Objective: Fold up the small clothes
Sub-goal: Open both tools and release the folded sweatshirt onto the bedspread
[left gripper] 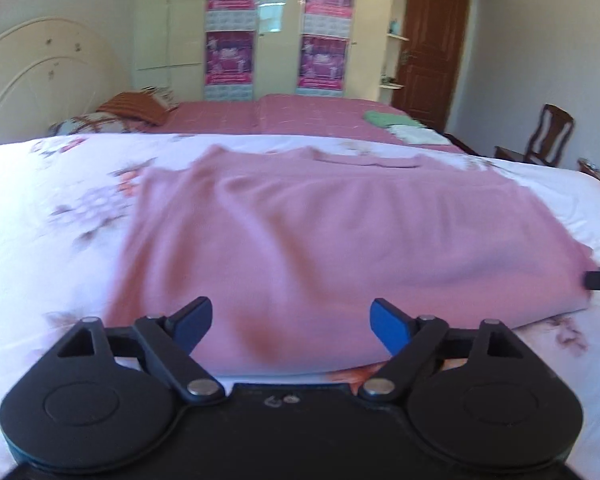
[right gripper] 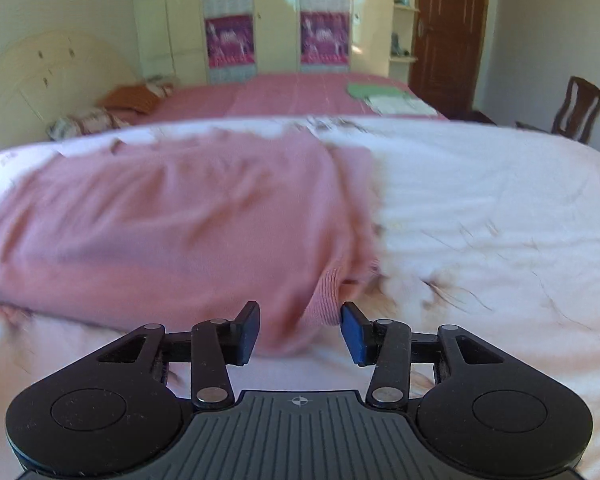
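While both hand-held grippers (left gripper: 291, 326) (right gripper: 300, 330) gape empty, the pink sweater (left gripper: 340, 240) lies just ahead.

The sweater (left gripper: 340, 232) is a plain dusty pink. It lies on a white quilt (left gripper: 40, 240) with faded purple and orange flowers. The bed sheet (left gripper: 260, 118) behind is pink with thin pale checks. Both grippers are black with blue pads (right gripper: 354, 334).
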`<action>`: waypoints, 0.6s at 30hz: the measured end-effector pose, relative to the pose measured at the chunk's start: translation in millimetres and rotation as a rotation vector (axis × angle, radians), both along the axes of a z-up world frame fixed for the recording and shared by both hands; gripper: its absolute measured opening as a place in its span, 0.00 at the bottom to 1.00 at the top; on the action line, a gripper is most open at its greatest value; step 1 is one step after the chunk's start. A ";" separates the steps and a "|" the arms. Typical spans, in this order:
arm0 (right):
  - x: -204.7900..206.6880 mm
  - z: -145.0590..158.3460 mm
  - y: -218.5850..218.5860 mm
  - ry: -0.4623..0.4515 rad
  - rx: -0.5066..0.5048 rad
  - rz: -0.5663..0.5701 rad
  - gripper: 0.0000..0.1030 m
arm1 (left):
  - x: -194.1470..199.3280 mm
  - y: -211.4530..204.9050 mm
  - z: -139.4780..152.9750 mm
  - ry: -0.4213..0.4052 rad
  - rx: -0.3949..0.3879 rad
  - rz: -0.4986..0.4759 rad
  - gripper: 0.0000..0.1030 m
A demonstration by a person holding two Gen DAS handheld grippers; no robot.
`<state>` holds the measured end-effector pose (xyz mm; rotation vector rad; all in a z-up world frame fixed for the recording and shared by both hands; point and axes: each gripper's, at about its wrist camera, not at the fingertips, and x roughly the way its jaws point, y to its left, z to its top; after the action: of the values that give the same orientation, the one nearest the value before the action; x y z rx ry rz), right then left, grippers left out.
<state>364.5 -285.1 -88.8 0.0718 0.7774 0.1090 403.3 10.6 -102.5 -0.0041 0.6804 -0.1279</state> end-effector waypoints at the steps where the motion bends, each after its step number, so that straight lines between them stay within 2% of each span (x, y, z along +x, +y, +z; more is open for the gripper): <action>1: 0.4 1.9 13.6 -0.010 0.032 0.023 0.44 | 1.9 -12.5 -2.4 0.003 0.003 -0.017 0.85; 3: 1.4 1.1 43.7 -0.022 0.062 0.092 0.44 | 8.0 -37.5 -13.0 0.034 0.029 -0.044 0.80; 5: 2.2 -5.6 73.2 -0.022 0.017 0.146 0.44 | 14.5 -49.3 -27.1 0.091 0.063 -0.042 0.83; 7: 6.9 -22.1 87.7 0.036 -0.051 0.142 0.44 | 12.2 -48.0 -28.7 0.081 0.058 -0.040 0.84; 12: 2.1 -21.4 70.7 0.017 -0.026 0.125 0.44 | 7.8 -27.6 -27.6 0.088 0.060 -0.040 0.88; 15: 5.7 -25.8 40.9 0.028 -0.069 0.004 0.44 | 4.2 -20.5 -27.9 0.084 0.055 -0.040 0.88; 17: 7.3 -26.3 17.7 0.044 0.032 -0.020 0.44 | 4.1 -22.1 -27.0 0.082 0.067 -0.043 0.88; 18: 7.9 -24.7 16.0 0.050 0.034 -0.008 0.44 | 4.3 -23.1 -25.2 0.084 0.069 -0.038 0.88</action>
<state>372.4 -269.1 -113.5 0.1104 0.8255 0.1131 407.6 -12.5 -127.7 0.0702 0.7689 -0.1415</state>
